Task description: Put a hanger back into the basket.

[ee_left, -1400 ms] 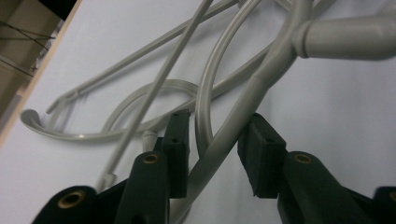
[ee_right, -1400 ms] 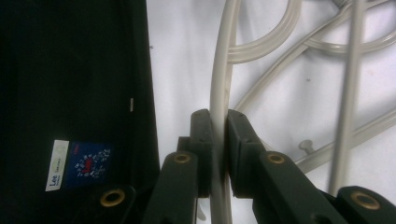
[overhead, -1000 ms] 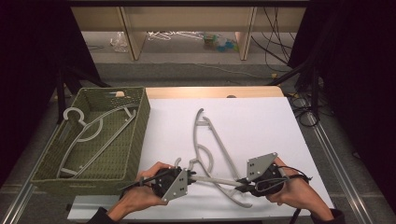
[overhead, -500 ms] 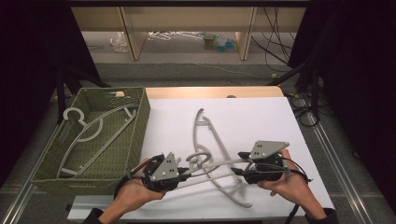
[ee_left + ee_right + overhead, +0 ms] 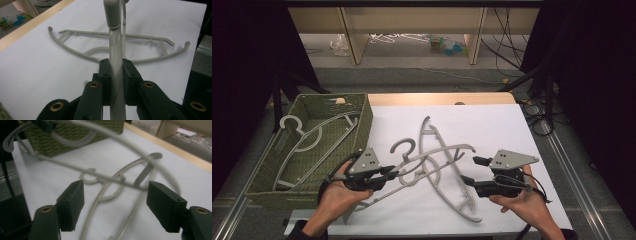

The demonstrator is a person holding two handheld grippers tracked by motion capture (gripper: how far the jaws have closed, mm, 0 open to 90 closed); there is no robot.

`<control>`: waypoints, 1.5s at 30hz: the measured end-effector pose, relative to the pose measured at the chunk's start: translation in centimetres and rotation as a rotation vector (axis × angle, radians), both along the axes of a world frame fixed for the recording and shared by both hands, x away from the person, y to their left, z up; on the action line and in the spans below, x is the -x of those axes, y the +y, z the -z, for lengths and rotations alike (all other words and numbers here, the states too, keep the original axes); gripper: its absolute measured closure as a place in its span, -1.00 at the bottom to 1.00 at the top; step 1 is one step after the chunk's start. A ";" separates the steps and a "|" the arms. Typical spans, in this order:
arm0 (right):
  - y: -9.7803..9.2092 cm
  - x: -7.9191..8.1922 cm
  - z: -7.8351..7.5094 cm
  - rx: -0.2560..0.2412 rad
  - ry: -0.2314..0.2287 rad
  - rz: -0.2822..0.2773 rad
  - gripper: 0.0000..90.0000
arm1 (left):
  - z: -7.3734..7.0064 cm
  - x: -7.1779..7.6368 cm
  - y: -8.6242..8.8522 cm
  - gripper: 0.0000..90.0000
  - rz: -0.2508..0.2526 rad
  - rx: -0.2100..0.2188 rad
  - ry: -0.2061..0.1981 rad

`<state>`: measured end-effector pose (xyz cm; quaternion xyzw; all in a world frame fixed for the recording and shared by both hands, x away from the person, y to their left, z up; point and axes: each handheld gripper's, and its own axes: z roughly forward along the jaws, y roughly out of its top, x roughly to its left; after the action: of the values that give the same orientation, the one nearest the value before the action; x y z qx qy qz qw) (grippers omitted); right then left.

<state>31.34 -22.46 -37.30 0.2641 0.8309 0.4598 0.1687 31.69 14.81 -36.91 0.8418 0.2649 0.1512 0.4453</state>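
Lifting a grey hanger (image 5: 422, 167) off the white counter (image 5: 512, 130), the left gripper (image 5: 384, 175) is clenching its jaws on the hanger's bar, which is running straight ahead between them. The right gripper (image 5: 469, 172) is hovering with jaws spread wide, released, a second hanger (image 5: 447, 175) lying just ahead. Judging from the green basket (image 5: 362, 115) already holding hangers, the next move is probably carrying this one leftward into it, freeing it from the tangle.
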 end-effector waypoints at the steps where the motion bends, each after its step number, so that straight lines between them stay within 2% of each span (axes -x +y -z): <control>1: 0.1 0.2 0.2 0.006 0.011 -0.009 -0.31 | -0.2 -0.1 0.4 0.76 0.001 0.000 0.000; 3: 0.3 0.6 0.6 0.024 0.036 -0.017 -0.31 | -0.6 -0.2 0.9 0.76 -0.022 0.046 0.014; 7: 0.6 0.5 2.2 0.055 0.083 -0.017 -0.31 | -1.4 -0.2 1.8 0.76 -0.034 0.100 0.034; 10: 0.7 0.4 3.1 0.078 0.112 -0.019 -0.31 | -2.2 -0.1 2.4 0.76 -0.041 0.130 0.026; 13: 0.9 0.3 3.5 0.087 0.132 -0.025 -0.31 | -3.5 0.1 3.3 0.76 -0.051 0.181 0.014; 15: 1.0 0.4 3.6 0.096 0.138 -0.032 -0.31 | -4.3 0.2 4.1 0.76 -0.052 0.213 0.011; 18: 1.1 0.4 3.7 0.102 0.139 -0.049 -0.31 | -5.8 0.2 5.3 0.76 -0.065 0.235 0.009; 23: 1.0 0.3 3.8 0.102 0.147 -0.034 -0.31 | -8.0 -0.2 7.3 0.76 -0.113 0.213 -0.031; 27: 1.1 0.2 4.0 0.106 0.144 -0.037 -0.31 | -9.1 -0.9 9.3 0.76 -0.178 0.189 -0.052; 32: 1.1 0.2 4.2 0.111 0.156 -0.037 -0.32 | -9.4 -2.4 11.7 0.76 -0.255 0.167 -0.071; 35: 1.1 0.1 4.2 0.110 0.149 -0.035 -0.33 | -9.4 -3.1 12.9 0.76 -0.309 0.158 -0.113; 37: 1.0 0.1 4.2 0.108 0.142 -0.030 -0.33 | -9.3 -3.4 13.5 0.76 -0.331 0.152 -0.107; 41: 1.0 0.0 4.4 0.114 0.158 -0.021 -0.33 | -9.1 -4.1 14.9 0.76 -0.373 0.144 -0.094; 45: 1.0 0.0 4.3 0.108 0.154 -0.019 -0.33 | -8.4 -4.9 16.7 0.76 -0.417 0.104 -0.106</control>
<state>31.34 -21.49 -41.59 0.2815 0.8675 0.3940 0.1141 36.58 31.50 -28.50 0.7355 0.4168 0.2702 0.4608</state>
